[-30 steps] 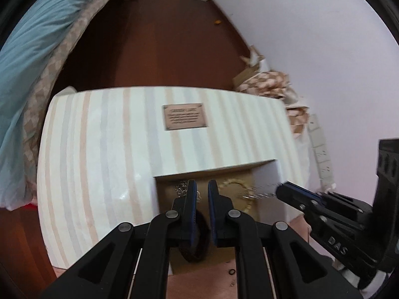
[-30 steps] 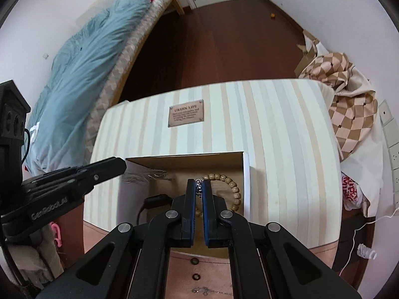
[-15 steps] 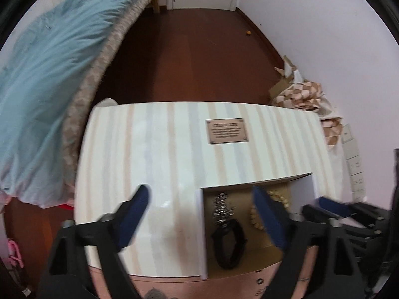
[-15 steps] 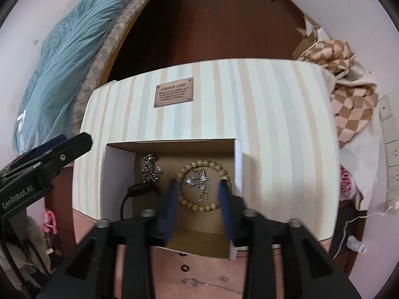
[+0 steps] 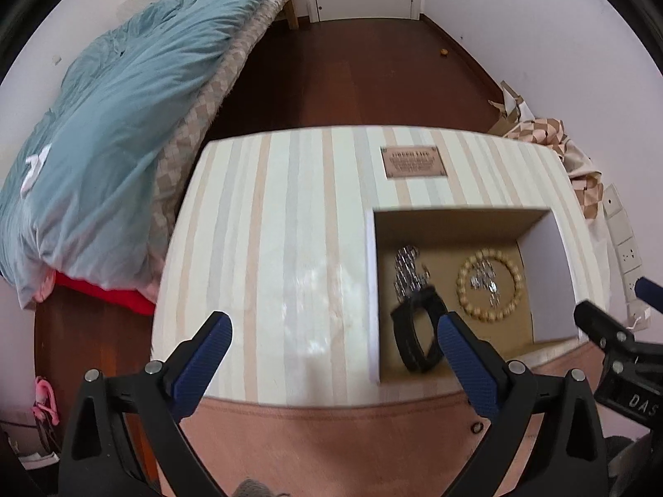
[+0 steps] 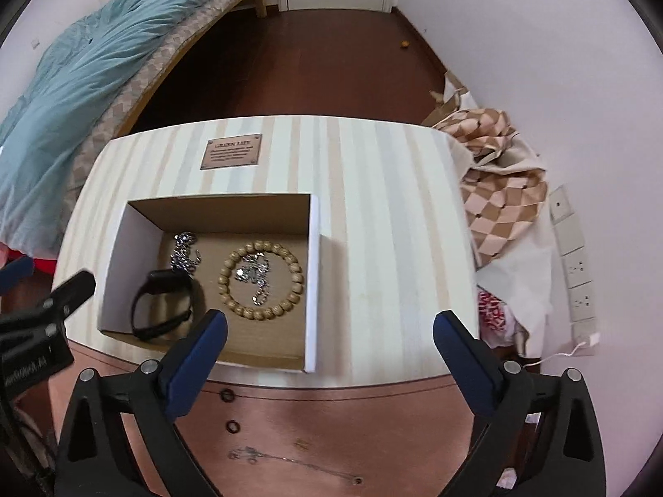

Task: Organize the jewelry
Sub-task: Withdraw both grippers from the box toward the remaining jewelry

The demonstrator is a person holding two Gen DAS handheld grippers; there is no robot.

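- The striped cloth (image 6: 373, 215) covers most of a brown table (image 6: 331, 422), whose bare near edge shows below both grippers; a small brown plaque (image 6: 231, 151) lies on the cloth at the far side.
- The open cardboard box (image 6: 313, 281) sits on the cloth at the table's near edge, white outside and brown inside.
- The right gripper (image 6: 329, 341) hovers above the near right corner of the box, its blue-padded fingers spread wide and holding nothing; the box contents lie just beyond and left of it.
- The left gripper (image 5: 333, 348) hangs over the cloth to the left of the box, jaws equally wide apart and empty; its right finger overlaps the box's near left corner in the view.
- The black band (image 6: 163, 304) lies in the near left part of the box.
- The wooden bead bracelet (image 6: 261, 281) lies flat to the right of the band, with a silver chain (image 6: 253, 273) heaped inside its ring.
- A second silver chain piece (image 6: 182, 253) lies at the far left of the box, just beyond the band.
- On the bare table near the right gripper lie two small dark rings (image 6: 227, 394) and a thin necklace (image 6: 290, 459).
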